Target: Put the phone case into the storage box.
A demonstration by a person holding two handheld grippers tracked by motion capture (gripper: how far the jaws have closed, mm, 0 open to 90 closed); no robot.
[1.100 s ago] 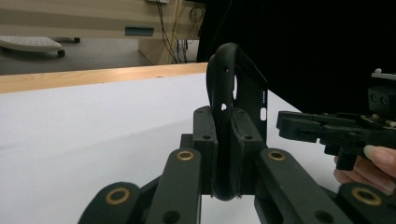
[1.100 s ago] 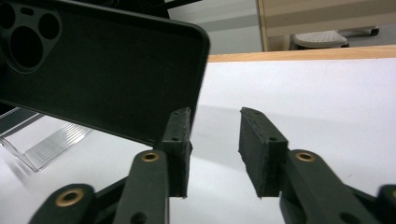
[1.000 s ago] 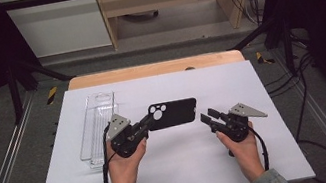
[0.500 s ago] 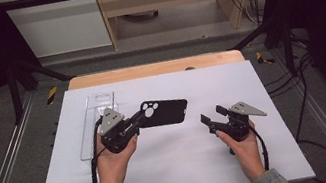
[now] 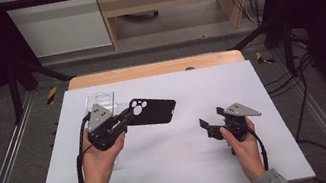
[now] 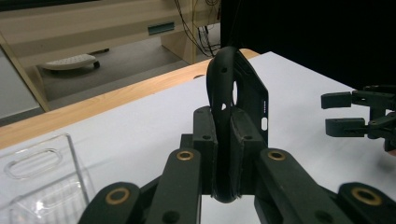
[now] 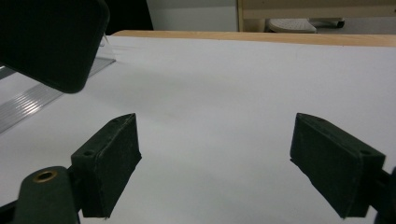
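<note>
Holding a black phone case (image 5: pixel 153 112) by its camera end, the left gripper (image 5: pixel 123 123) has it clamped edge-on between its jaws and lifted clear of the table (image 5: pixel 261 84). In the left gripper view the case (image 6: pixel 233 93) stands upright from the pads, its rim pinched tight. The right gripper (image 5: pixel 210 128) sits well apart to the right, jaws spread with nothing between them; they have just been opening, and its own view shows bare white table between the two pads (image 7: pixel 109 163).

As a judgement, the handover looks done: one gripper has let go and the case rests wholly with the left. What is left seems to be carrying it toward the clear case (image 5: pixel 102 102) lying just behind the left hand (image 5: pixel 97 159) and setting it down there, though where it belongs cannot be told.

The black case is matte, thin and slightly flexible-looking, a rounded rectangle with a camera cut-out and small side holes. The clear one is glossy, hard plastic, with a similar cut-out. The table is smooth white with a wooden far edge.
</note>
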